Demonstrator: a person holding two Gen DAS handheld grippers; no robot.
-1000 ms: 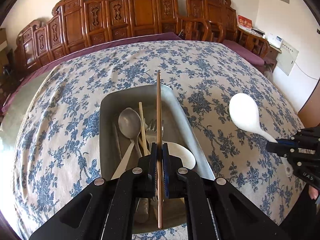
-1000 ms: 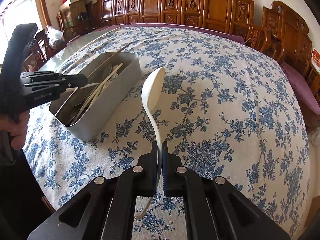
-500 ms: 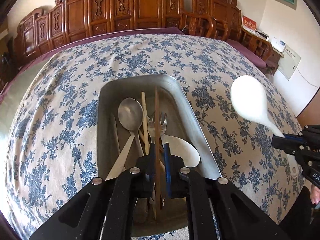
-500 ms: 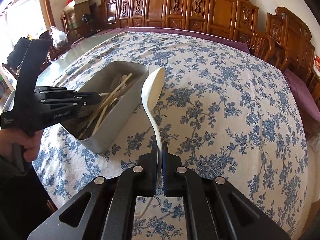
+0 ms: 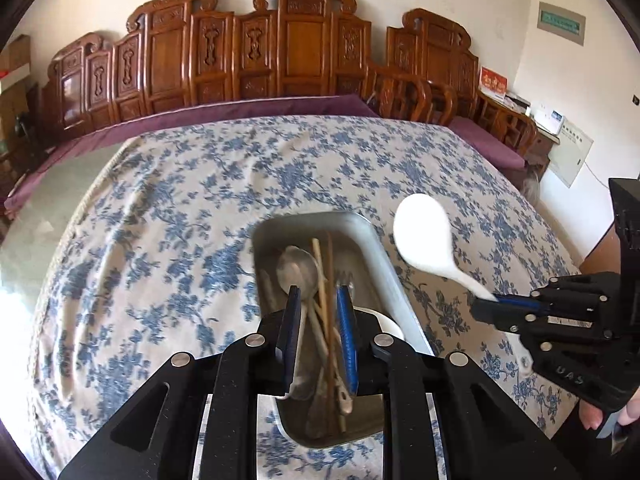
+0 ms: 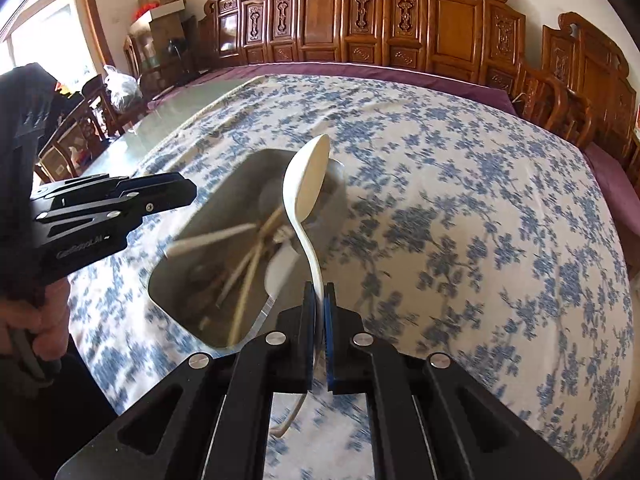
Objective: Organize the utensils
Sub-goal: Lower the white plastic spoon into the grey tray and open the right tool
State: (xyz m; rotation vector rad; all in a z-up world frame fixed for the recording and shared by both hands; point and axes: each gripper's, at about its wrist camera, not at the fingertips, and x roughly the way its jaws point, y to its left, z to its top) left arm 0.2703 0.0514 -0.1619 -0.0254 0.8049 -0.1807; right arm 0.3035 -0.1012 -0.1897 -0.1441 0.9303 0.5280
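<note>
A metal tray on the flowered tablecloth holds a metal spoon, chopsticks, a fork and a white spoon. My left gripper is open and empty just above the tray's near part. My right gripper is shut on the handle of a white ladle spoon, held in the air by the tray's right rim. In the left wrist view the white ladle spoon hangs right of the tray, with the right gripper behind it. The left gripper shows at the left of the right wrist view.
The table is covered by a blue-flowered cloth with a purple edge at the far side. Carved wooden chairs line the wall behind. A glass-topped part lies to the left.
My left gripper opened and let the brown chopstick drop into the tray, then drew back. My right gripper carried the white ladle spoon left toward the tray.
</note>
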